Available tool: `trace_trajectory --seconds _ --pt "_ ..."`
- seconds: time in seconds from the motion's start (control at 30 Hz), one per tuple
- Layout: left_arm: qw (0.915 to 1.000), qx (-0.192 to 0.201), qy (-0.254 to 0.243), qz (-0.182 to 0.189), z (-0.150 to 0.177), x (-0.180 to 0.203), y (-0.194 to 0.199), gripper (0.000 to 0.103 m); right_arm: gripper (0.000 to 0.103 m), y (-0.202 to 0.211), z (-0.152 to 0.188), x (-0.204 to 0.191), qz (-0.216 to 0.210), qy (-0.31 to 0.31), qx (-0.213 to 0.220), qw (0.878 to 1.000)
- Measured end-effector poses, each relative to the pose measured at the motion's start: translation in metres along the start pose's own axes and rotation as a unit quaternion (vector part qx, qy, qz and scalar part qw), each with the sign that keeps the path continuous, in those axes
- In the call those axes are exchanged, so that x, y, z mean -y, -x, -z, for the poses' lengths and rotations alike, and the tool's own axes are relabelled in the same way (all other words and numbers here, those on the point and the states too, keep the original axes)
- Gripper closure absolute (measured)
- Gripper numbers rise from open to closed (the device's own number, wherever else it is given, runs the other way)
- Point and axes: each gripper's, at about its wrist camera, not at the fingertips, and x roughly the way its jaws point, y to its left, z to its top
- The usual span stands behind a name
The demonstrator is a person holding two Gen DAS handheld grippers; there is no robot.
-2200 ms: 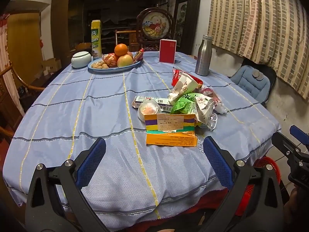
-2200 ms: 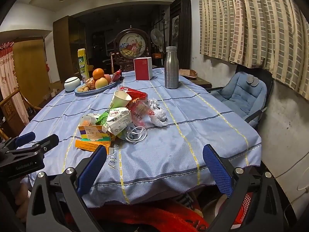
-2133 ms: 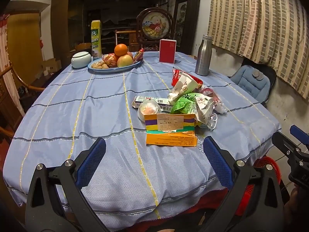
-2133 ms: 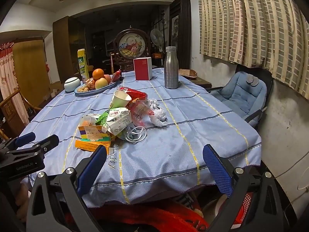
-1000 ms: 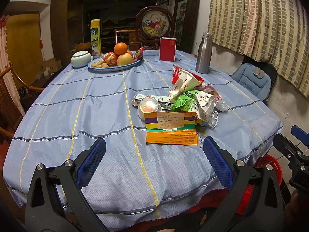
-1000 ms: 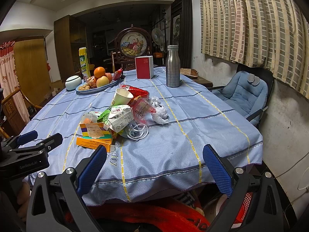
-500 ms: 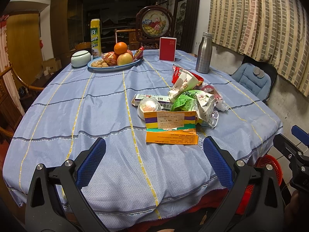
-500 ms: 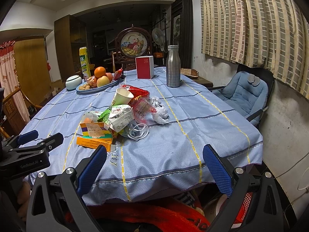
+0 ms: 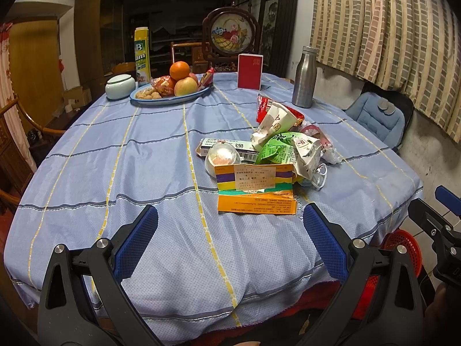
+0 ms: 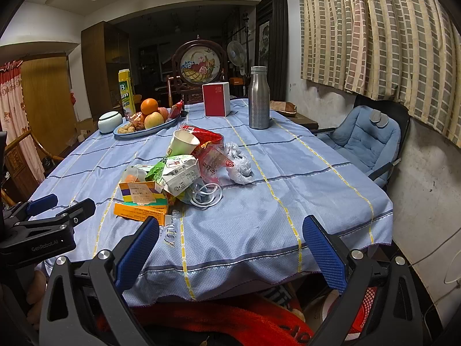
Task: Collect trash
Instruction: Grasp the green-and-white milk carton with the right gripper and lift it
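A heap of trash lies on the blue tablecloth (image 9: 115, 167): an orange flat box (image 9: 256, 203) under a striped carton (image 9: 255, 177), a clear plastic dome cup (image 9: 222, 155), a green wrapper (image 9: 276, 151), a paper cup (image 10: 181, 143), a red snack bag (image 10: 211, 138), a crumpled white bag (image 10: 240, 164) and a white mask (image 10: 206, 196). My left gripper (image 9: 230, 230) hangs open over the table's near edge, short of the orange box. Open too, my right gripper (image 10: 230, 239) is at the table edge, to the right of the heap.
At the far side stand a fruit plate (image 9: 170, 96), a white lidded jar (image 9: 120, 86), a yellow carton (image 9: 142, 54), a red box (image 9: 250, 71) and a steel bottle (image 9: 304, 77). A red mesh basket (image 9: 403, 245) sits on the floor right. A blue padded chair (image 10: 366, 141) stands by the wall.
Both grippers have drifted slightly toward the table over the last two seconds. The trash heap has not moved and both stay open.
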Motion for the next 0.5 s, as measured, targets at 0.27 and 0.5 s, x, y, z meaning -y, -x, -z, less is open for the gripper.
trace_trajectory --seconds 0.27,0.5 --pt "0.9999 -0.007 0.008 0.001 0.002 -0.014 -0.012 0.006 0.005 -0.015 0.012 0.001 -0.002 -0.007 0.002 1.000" --pt "0.9991 -0.038 0.016 0.005 0.006 -0.028 -0.034 0.006 0.005 -0.037 0.013 0.011 -0.046 -0.054 0.014 0.997"
